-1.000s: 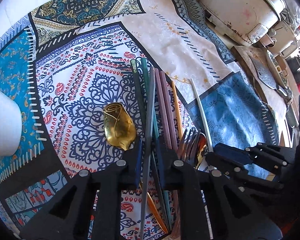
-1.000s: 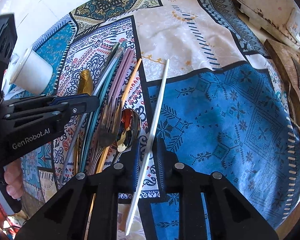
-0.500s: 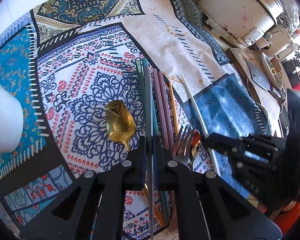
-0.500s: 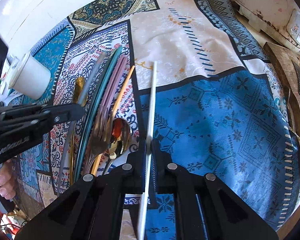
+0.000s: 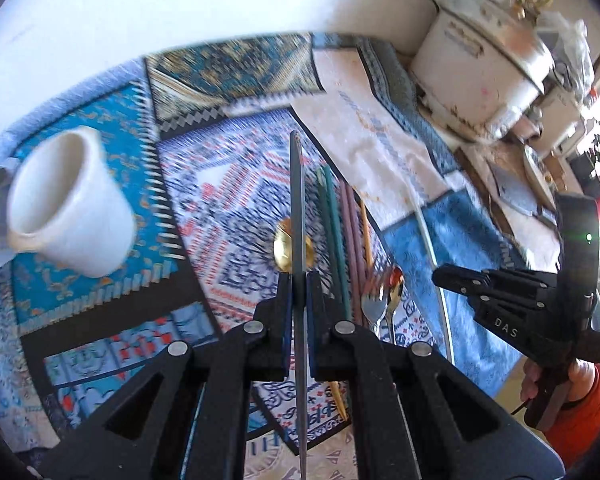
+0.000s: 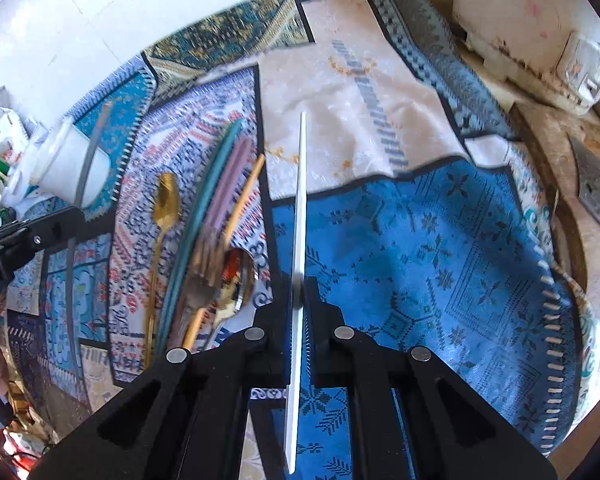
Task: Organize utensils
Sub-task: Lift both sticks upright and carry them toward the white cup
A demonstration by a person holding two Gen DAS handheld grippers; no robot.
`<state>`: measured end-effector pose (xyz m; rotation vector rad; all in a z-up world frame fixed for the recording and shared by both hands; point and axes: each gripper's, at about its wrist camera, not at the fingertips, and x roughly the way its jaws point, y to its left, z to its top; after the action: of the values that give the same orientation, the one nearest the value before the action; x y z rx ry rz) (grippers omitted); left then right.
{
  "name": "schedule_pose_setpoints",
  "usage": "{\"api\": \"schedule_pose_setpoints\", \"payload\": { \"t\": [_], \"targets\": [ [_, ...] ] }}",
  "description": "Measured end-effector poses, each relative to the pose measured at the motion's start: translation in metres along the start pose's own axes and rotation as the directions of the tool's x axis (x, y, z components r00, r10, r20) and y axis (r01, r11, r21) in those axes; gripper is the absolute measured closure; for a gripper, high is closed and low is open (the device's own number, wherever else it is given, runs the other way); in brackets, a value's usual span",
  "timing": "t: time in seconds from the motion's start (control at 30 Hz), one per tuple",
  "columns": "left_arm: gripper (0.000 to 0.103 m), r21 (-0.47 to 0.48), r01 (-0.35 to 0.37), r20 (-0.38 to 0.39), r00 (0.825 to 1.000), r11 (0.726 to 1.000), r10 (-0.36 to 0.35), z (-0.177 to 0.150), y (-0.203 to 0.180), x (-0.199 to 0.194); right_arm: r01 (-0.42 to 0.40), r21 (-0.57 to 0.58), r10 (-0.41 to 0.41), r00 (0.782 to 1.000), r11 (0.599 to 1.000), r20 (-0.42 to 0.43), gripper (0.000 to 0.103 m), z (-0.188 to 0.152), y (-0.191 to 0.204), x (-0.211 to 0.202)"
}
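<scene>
My left gripper (image 5: 299, 280) is shut on a grey chopstick (image 5: 297, 200), which is lifted clear of the cloth and points up the frame. In the right wrist view my right gripper (image 6: 299, 284) is shut on a white chopstick (image 6: 300, 200). On the patterned tablecloth (image 6: 440, 260) between them lie green chopsticks (image 6: 204, 200), pink chopsticks (image 6: 232, 176), an orange chopstick (image 6: 244, 196), a gold spoon (image 6: 165, 204), a fork (image 6: 202, 280) and a silver spoon (image 6: 236, 280). The left gripper with its grey chopstick (image 6: 84, 168) shows at the left edge of that view.
A white cup (image 5: 68, 200) stands on the cloth at the left. A worn white appliance (image 5: 480, 68) sits at the back right, with a wooden board (image 6: 580, 200) beside the cloth. A white wall runs behind. A person's hand (image 5: 572, 380) holds the right gripper.
Both grippers closed on their chopsticks. The left one then rose with the grey chopstick, bringing the white cup into view. The right gripper stayed in place with the white chopstick.
</scene>
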<state>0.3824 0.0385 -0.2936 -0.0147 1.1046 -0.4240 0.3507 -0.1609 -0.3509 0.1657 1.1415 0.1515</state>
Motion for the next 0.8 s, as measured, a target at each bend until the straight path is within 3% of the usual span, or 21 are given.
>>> {"api": "schedule_pose_setpoints", "payload": {
  "t": [0.2,0.5,0.7,0.8],
  "targets": [
    [0.098,-0.065,-0.029,0.104,0.994,0.997,0.036,0.006,0.016,-0.037,-0.025,-0.039,0.028,0.996,0.999,0.086,0.098,0.01,0.011,-0.029],
    [0.098,-0.139,-0.087,0.264,0.957,0.986,0.122,0.013,0.035,-0.089,-0.058,-0.125,0.083,0.975,0.99,0.208,0.103,0.026,0.038,-0.076],
    [0.098,-0.173,-0.11,0.337,0.927,0.979,0.163,0.013,0.045,-0.117,-0.08,-0.201,0.122,0.971,0.976,0.208,0.102,0.033,0.059,-0.078],
    [0.098,-0.2,-0.114,0.363,0.914,0.973,0.182,0.012,0.05,-0.128,-0.067,-0.217,0.106,0.979,0.974,0.171,0.101,0.037,0.062,-0.064]
  ]
}}
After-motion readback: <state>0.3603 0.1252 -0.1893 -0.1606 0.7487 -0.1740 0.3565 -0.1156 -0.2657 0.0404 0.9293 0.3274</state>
